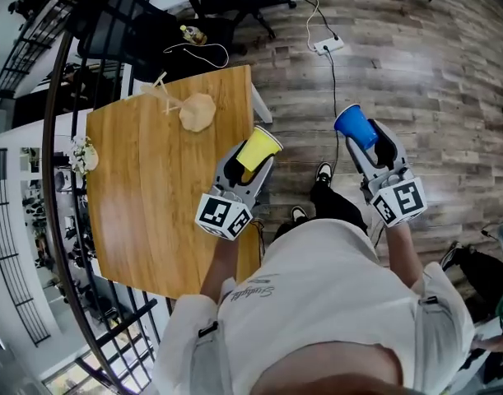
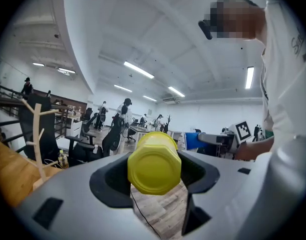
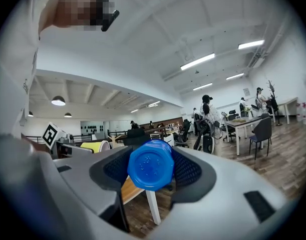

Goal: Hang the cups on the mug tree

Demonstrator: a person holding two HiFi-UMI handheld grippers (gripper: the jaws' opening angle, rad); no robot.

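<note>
Fingers [image 2: 110, 181] clamp yellow cup [image 2: 154, 166] left, blue cup [image 3: 150, 165] right

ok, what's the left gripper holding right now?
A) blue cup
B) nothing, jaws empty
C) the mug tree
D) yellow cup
D: the left gripper has its jaws closed on the yellow cup, seen base-on in its own view, while the blue cup sits in the right gripper.
</note>
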